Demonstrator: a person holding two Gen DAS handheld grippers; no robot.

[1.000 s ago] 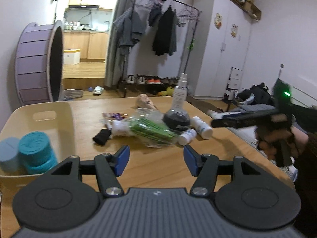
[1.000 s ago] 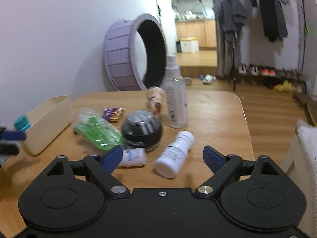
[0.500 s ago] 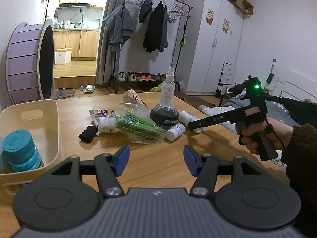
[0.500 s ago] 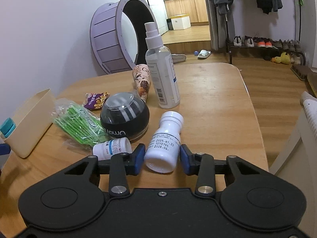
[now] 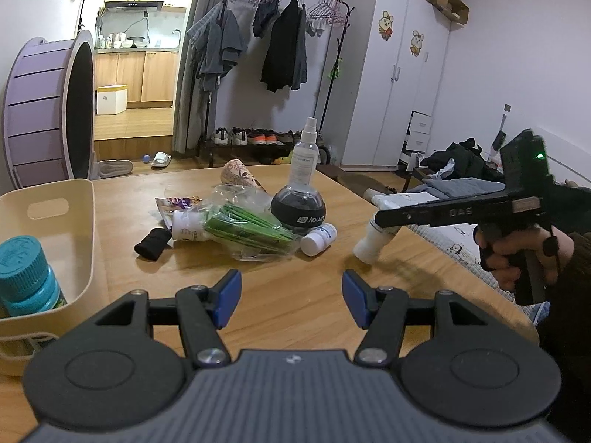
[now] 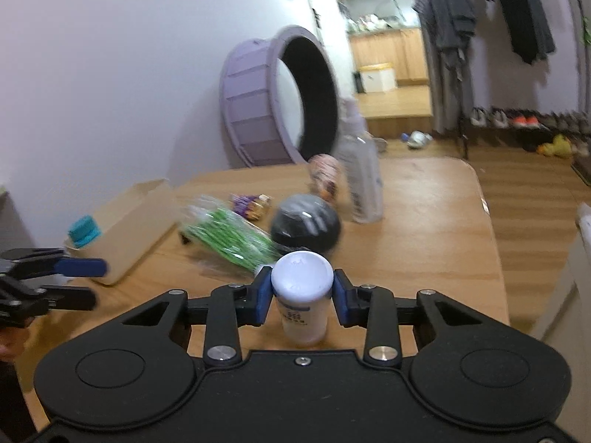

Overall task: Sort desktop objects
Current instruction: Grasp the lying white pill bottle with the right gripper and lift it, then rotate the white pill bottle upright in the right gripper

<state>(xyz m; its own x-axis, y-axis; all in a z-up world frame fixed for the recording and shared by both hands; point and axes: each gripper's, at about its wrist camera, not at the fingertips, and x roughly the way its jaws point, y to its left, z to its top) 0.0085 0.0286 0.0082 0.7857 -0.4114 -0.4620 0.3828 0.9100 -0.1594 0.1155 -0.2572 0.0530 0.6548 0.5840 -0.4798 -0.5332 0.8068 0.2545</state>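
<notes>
White plastic fills our right gripper (image 6: 301, 299): its blue pads squeeze the white bottle (image 6: 302, 288) on both sides, cap facing us, lifted just off the wooden table (image 6: 424, 243). We hold it tight so it won't slip on the way to the cream bin (image 5: 79, 221), which sits left of the pile. Our left gripper (image 5: 291, 297) waits wide apart, holding nothing, right beside that bin with the teal jar (image 5: 26, 277) inside.

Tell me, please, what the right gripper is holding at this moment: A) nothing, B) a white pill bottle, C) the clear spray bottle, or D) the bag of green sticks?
B: in the right wrist view, the right gripper has its blue pads pressed on either side of the white pill bottle.
</notes>
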